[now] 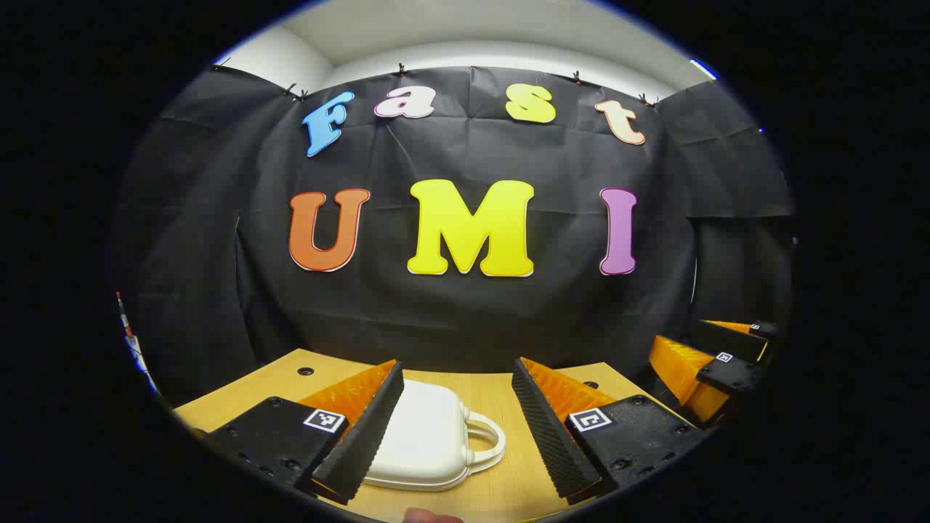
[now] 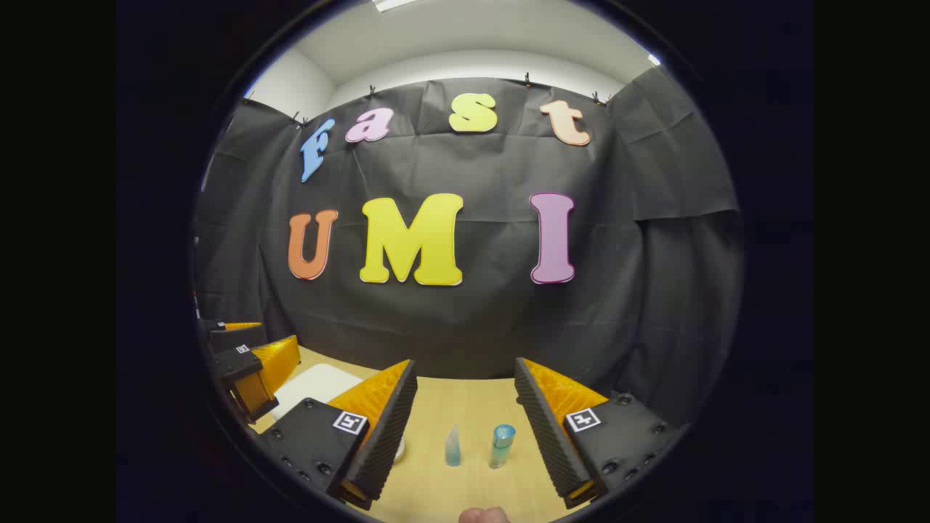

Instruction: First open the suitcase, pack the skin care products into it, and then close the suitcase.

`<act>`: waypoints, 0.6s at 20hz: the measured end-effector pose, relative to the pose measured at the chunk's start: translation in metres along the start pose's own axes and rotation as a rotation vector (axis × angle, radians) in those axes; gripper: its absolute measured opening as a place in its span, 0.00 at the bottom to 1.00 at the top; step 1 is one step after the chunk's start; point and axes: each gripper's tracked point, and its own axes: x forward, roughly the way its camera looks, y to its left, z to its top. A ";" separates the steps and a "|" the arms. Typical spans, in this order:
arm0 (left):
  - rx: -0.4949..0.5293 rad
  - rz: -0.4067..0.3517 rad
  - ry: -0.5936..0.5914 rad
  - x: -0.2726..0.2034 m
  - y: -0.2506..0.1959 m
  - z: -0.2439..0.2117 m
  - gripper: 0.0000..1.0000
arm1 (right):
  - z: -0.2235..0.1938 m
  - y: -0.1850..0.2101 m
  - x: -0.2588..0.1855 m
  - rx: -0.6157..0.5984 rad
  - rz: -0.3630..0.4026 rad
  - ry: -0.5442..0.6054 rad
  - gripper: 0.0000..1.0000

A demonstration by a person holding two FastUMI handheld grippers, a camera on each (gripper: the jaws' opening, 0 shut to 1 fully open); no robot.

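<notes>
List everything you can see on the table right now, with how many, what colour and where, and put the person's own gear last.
suitcase: one, white, shut, handle facing right, lying on the table between the left tongs' fingers in the left gripper view
bottle: one, blue, standing on the table ahead of the right tongs
small pointed bottle: one, pale blue, standing just left of the blue bottle
table: one, light wood, against the black cloth wall
left tongs: one, open, above the suitcase
right tongs: one, open, above the two bottles
</notes>
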 end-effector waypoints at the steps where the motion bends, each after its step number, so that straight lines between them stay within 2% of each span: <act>1: 0.010 -0.001 -0.005 0.001 -0.001 0.001 0.96 | -0.001 -0.001 0.000 0.003 -0.002 0.002 0.80; 12: 0.011 -0.016 0.026 0.009 -0.015 -0.007 0.96 | -0.007 -0.021 0.004 0.006 -0.019 0.020 0.81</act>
